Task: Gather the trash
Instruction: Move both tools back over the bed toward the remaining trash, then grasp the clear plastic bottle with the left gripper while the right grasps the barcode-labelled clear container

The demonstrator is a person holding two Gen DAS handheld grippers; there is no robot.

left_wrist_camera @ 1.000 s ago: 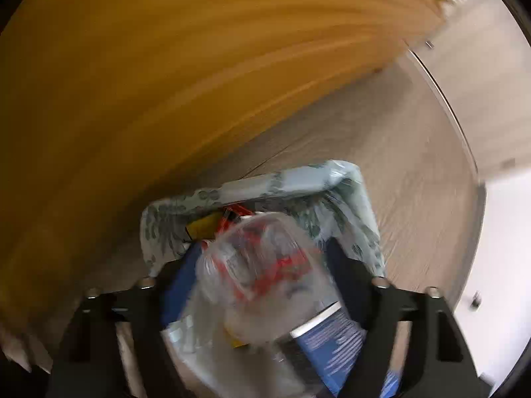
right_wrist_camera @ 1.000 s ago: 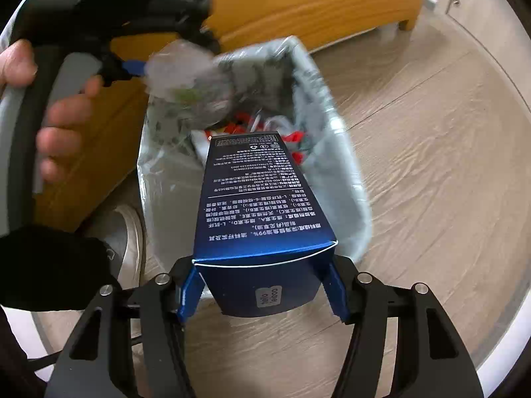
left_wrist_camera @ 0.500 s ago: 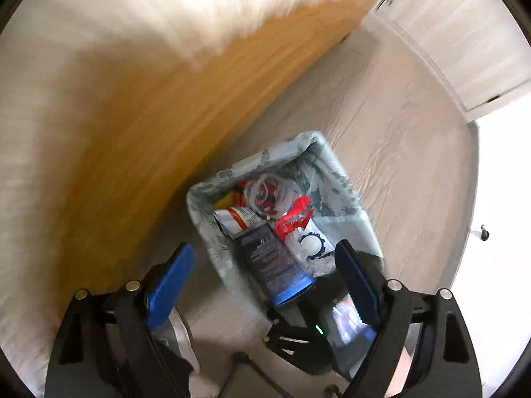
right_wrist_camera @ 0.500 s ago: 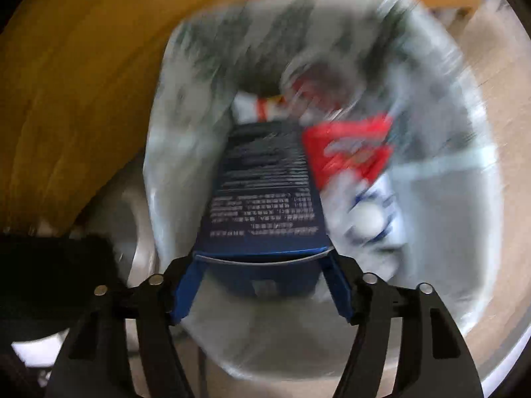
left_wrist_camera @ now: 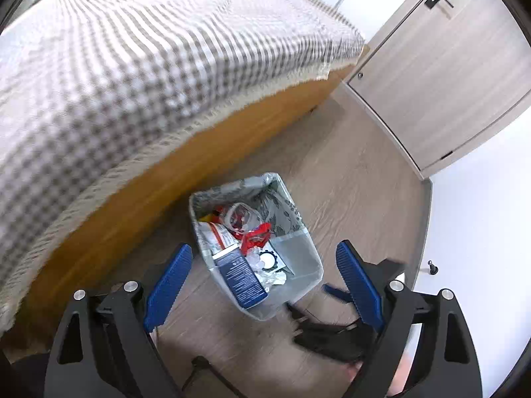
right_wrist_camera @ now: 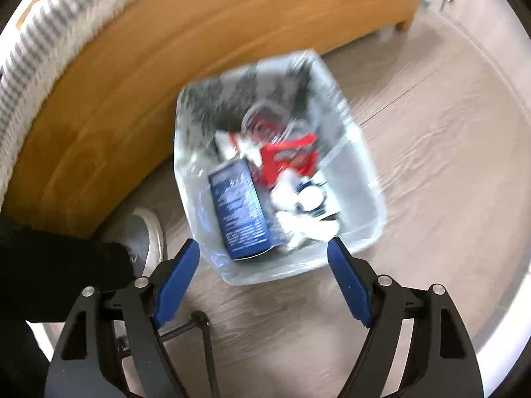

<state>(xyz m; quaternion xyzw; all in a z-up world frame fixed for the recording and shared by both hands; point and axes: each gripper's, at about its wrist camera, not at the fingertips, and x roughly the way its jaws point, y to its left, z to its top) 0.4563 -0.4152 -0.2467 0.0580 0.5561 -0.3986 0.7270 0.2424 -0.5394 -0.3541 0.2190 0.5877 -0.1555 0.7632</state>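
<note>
Both grippers released; blue box [right_wrist_camera: 240,210] now in bin [right_wrist_camera: 361,232].

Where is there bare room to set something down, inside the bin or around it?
Inside the bin, only the near right corner shows bare liner; the blue box, red wrapper and white scraps crowd the rest. Bare floor lies between bin and door. The bed frame hems the other side.

Left gripper [left_wrist_camera: 264,265] and right gripper [right_wrist_camera: 264,258], jaws wide apart, empty.
</note>
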